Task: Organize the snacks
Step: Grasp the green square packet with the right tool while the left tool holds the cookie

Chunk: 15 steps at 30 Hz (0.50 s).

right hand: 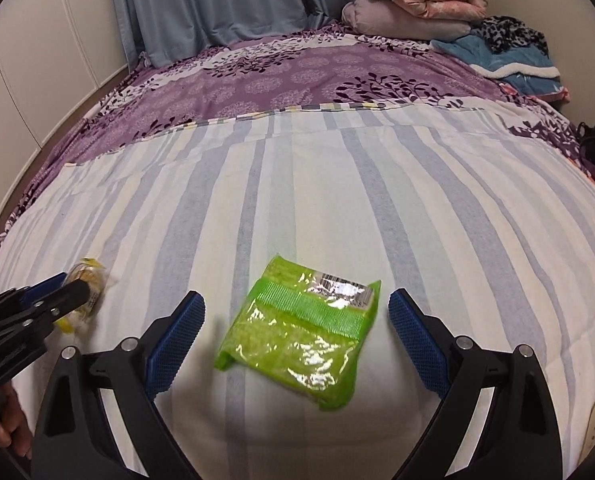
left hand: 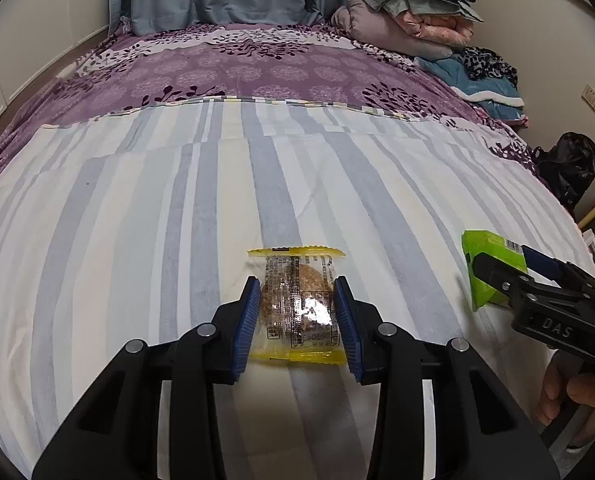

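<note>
1. Blue ribbed pads of the left gripper (left hand: 297, 300) press both sides of a clear, yellow-edged snack packet (left hand: 296, 304), clamping it as it lies on the striped bedsheet (left hand: 137, 220).
2. The right gripper (right hand: 296, 312) stands wide open, pads clear of the green snack pouch (right hand: 297, 332) lying between them.
3. In the left wrist view, the pouch sits at 3 o'clock from the packet, well apart.
4. Purple floral bedding (right hand: 277, 76) lies beyond at 12 o'clock.
</note>
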{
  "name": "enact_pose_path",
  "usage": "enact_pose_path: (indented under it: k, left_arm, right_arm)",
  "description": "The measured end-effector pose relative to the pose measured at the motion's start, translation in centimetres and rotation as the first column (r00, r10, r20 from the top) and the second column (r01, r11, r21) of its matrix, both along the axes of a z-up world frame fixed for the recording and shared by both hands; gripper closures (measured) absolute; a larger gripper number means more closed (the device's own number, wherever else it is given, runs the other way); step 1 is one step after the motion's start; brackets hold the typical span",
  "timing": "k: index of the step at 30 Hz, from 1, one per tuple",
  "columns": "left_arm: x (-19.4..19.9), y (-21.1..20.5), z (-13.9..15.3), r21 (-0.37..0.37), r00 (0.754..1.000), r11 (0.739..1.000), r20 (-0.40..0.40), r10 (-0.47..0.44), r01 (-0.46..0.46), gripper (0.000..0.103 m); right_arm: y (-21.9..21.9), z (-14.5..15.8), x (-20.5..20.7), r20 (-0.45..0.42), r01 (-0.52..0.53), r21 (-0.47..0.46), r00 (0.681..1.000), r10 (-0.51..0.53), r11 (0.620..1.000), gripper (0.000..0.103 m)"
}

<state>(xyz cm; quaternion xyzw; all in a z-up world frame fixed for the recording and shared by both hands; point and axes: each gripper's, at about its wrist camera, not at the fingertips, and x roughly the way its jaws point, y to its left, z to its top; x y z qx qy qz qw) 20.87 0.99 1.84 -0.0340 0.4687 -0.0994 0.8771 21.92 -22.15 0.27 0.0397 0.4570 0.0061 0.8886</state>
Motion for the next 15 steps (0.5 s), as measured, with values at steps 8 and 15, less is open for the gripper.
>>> enact_pose_path:
  k: [8,15]
  left_arm:
    - [-0.9,0.3,0.0,-0.011,1.000,1.000,-0.002,0.008,-0.008,0.065]
    - [-1.1,0.6,-0.1,-0.020,0.999,0.999,0.000,0.032,-0.032,0.064]
  right_arm:
    - [-0.1,0.0,-1.2,-0.002,-0.011,-0.046,1.000,0.011,0.999,0.031]
    - [-1.3,0.1,-3.5,-0.008,-0.013,-0.030,1.000,0.012,0.999,0.031]
